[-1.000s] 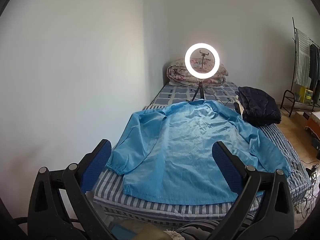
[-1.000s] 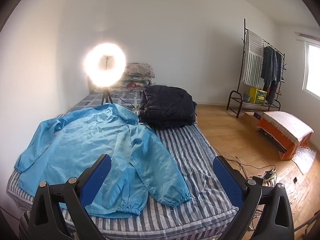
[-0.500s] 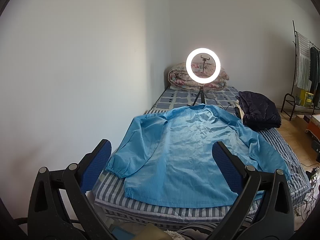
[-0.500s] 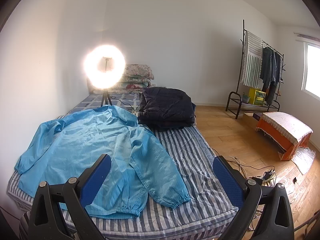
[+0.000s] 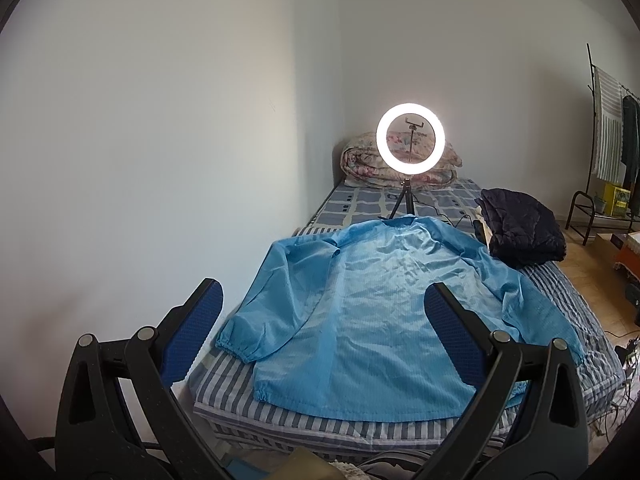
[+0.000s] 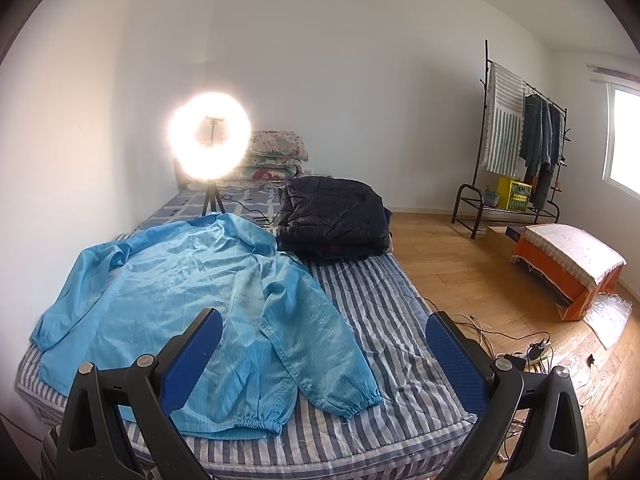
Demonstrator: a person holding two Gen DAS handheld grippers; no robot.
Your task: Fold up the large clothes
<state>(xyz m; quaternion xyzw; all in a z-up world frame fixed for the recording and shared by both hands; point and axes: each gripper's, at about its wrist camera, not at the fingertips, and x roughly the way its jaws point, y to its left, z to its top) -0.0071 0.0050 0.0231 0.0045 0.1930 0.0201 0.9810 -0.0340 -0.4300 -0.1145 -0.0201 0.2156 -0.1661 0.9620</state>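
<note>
A light blue jacket (image 5: 372, 320) lay flat on the striped bed (image 6: 384, 320), collar toward the far end and hem at the near edge. Both sleeves were spread outward, their gathered cuffs resting on the cover; the cuff on the room side (image 6: 362, 402) lay near the bed's foot corner.

The left gripper (image 5: 322, 316) hung short of the near edge, its jaws spread wide with nothing between them, well apart from the cloth. The right gripper (image 6: 324, 338) was likewise held off the bed, jaws spread and empty, looking across the sleeve and the bare stripes beside it.

Past the collar a lit ring light (image 5: 410, 138) stood on a small tripod on the bed, with a stack of floral bedding (image 6: 276, 160) behind it against the wall. A dark folded garment (image 6: 334, 216), possibly a quilted coat, sat just beside the jacket's shoulder. A clothes rack (image 6: 516, 148) stood by the far wall, cables (image 6: 520, 344) trailed on the wooden floor, and an orange covered box (image 6: 568, 268) sat near the window.
</note>
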